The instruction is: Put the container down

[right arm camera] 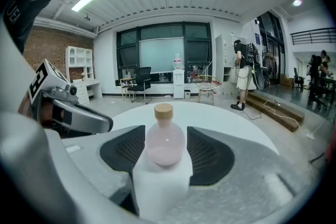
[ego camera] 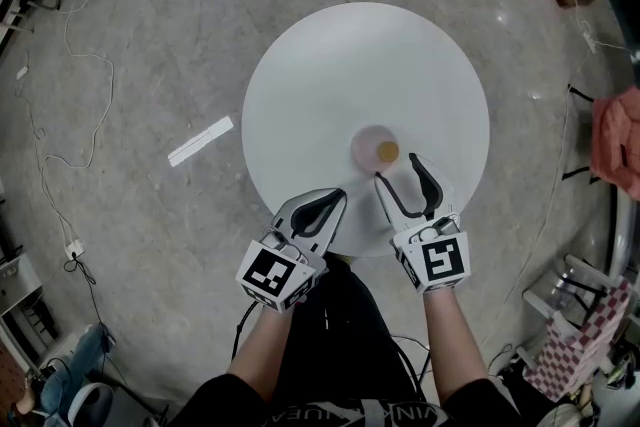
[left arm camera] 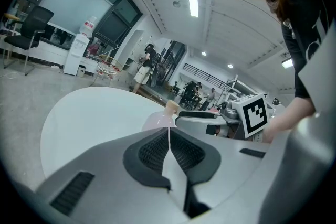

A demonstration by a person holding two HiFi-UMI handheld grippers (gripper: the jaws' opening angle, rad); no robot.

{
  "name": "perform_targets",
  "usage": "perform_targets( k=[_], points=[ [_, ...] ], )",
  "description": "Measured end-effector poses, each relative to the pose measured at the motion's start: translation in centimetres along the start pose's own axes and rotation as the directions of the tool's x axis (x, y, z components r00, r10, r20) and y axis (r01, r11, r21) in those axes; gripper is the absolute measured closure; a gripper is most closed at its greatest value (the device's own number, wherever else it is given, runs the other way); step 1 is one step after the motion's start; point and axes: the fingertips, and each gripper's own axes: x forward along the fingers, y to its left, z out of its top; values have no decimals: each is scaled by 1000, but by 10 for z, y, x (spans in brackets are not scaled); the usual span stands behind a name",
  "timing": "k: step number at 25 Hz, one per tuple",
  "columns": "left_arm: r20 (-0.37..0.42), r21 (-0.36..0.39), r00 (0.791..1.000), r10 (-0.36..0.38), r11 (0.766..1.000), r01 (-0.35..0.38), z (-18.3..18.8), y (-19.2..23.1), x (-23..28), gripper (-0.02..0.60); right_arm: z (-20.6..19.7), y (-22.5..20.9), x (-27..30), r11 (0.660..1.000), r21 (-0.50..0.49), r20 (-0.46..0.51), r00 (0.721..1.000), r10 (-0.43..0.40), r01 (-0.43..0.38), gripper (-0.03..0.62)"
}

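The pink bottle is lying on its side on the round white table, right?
Not quite. The pink bottle is standing upright on the round white table, not lying on its side. The right gripper view shows this.

One round white table [ego camera: 330,55] is in view. On it stands one pink bottle [right arm camera: 165,141], closed with one cork stopper [right arm camera: 163,110]. There are two tools: one left tool [ego camera: 338,198] and one right tool [ego camera: 397,168]. Each carries one marker cube, so two in all: the left cube [ego camera: 272,273] and the right cube [ego camera: 441,258]. One white strip [ego camera: 201,141] lies on the floor [ego camera: 150,35]. The room behind holds one black office chair [right arm camera: 140,80] and one water dispenser [right arm camera: 178,84].
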Motion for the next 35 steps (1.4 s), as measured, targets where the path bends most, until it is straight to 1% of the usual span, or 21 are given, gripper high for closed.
perform_targets(
  k=[2, 5, 7, 12, 15, 19, 23, 28, 35],
  points=[
    [6, 3, 1000, 1, 1000, -1, 0, -4, -1, 566, -2, 0, -5, 1000, -1, -3, 1000, -6, 6, 355],
    [8, 8, 1000, 11, 1000, -11, -2, -7, -5, 566, -3, 3, -10, 1000, -1, -3, 1000, 0, 0, 402],
    [11, 13, 1000, 20, 1000, -20, -3, -10, -7, 566, -3, 5, -14, 1000, -3, -4, 1000, 9, -9, 450],
    [34, 21, 999, 32, 999, -33, 1, -23, -13, 566, -2, 10, -28, 999, -1, -5, 999, 33, -33, 509],
    [50, 29, 998, 43, 999, -45, 4, -28, -17, 566, 0, 11, -35, 999, 27, 5, 999, 33, -33, 547],
    [63, 38, 996, 71, 997, -73, 11, -33, -26, 566, 8, 20, -45, 998, 26, 28, 998, 50, -50, 560],
    [85, 51, 993, 76, 995, -81, 17, -42, -35, 566, 12, 24, -56, 998, 27, 35, 998, 52, -53, 584],
    [112, 77, 990, 86, 992, -95, 28, -52, -50, 566, 23, 38, -70, 997, 13, 50, 996, 74, -74, 587],
    [144, 103, 984, 102, 988, -117, 42, -65, -69, 566, 47, 57, -91, 992, -4, 108, 986, 126, -126, 588]
  ],
)
